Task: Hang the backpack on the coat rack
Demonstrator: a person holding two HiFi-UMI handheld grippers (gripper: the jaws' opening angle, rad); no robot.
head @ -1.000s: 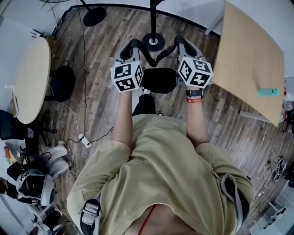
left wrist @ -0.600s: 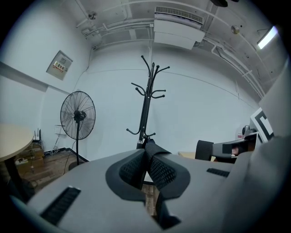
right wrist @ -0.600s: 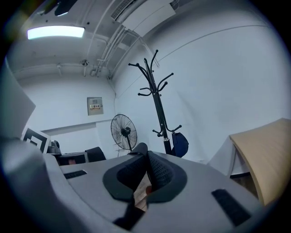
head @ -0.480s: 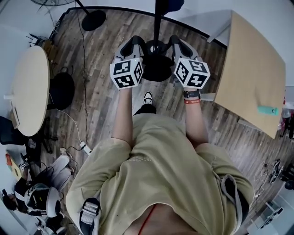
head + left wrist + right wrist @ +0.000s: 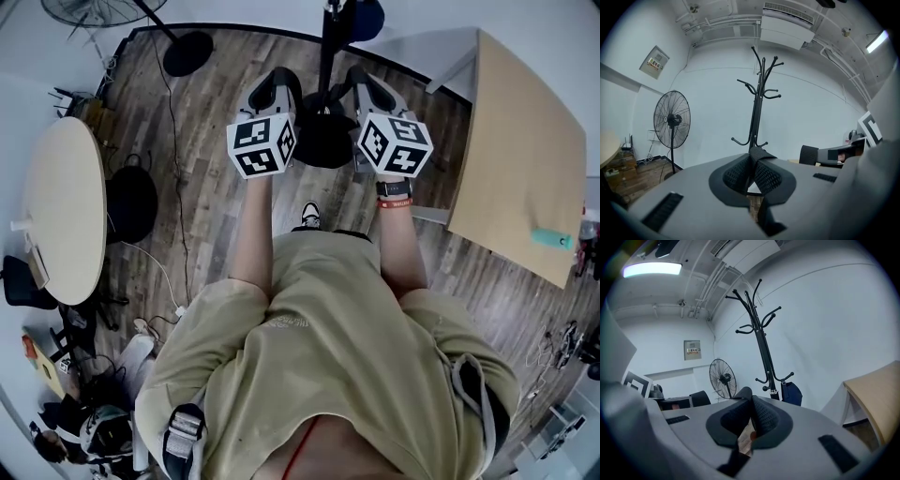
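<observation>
the person's tan shirt fills the near part of the head view. past the forearms, the left gripper has its jaws pressed together on a black strap, and the right gripper pinches the other strap. the black backpack hangs between them, just before the coat rack. a blue bag hangs low on the rack. a fan stands by the far wall.
</observation>
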